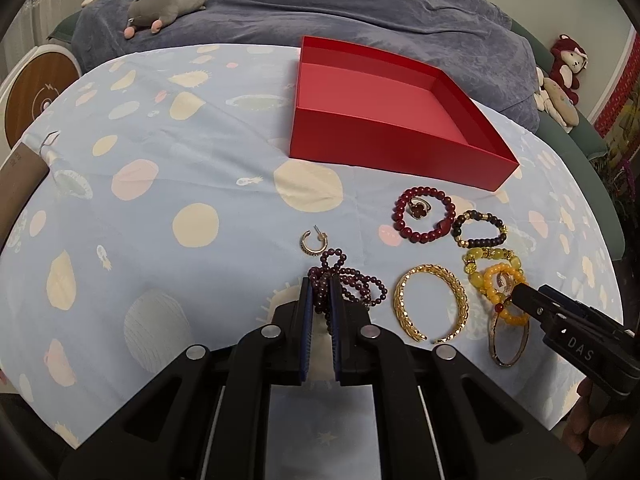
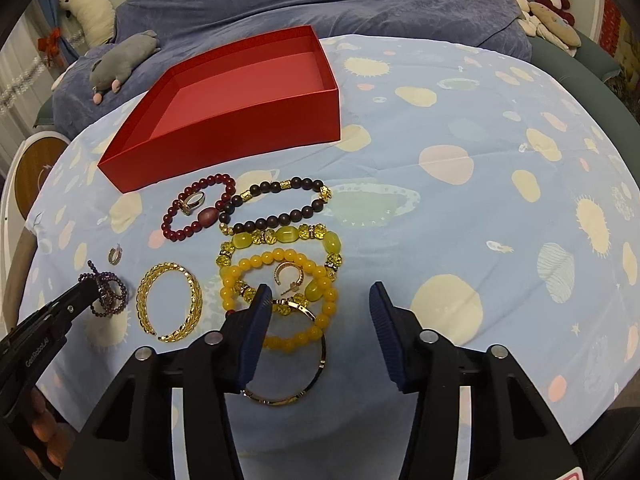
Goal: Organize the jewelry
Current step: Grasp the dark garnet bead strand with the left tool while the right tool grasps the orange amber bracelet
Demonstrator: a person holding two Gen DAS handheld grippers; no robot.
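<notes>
Left claw (image 1: 322,280) clamped tight on the purple bead strand (image 1: 352,284), blue pads pinching the coils where they lie on the spotted blue cloth of the worktop (image 1: 160,184). Just beyond it, a small gold hoop earring (image 1: 314,242); to the right, a gold woven cuff (image 1: 432,302), then a cluster of yellow bead bracelets (image 1: 498,276) with the right claw's black tip touching down among them. Farther back, a dark red bead bracelet (image 1: 426,214) ringed around a ring (image 1: 419,209), beside it a dark brown bead bracelet (image 1: 479,229). Behind all, an empty red box (image 1: 384,140), open at the top. From the right wrist: right claw (image 2: 320,296) standing partly open, nothing pressed between its pads, left pad lying over the orange-yellow bead bracelet (image 2: 288,292) and a thin gold bangle (image 2: 316,360), right pad over bare cloth. Inside that bead loop, a second gold hoop earring (image 2: 290,274). Above it, a pale yellow crystal bracelet (image 2: 280,238). At far left, the left claw seen gripping the purple strand, the gold cuff between the two claws. Red box at upper left, apart from all the jewelry.
</notes>
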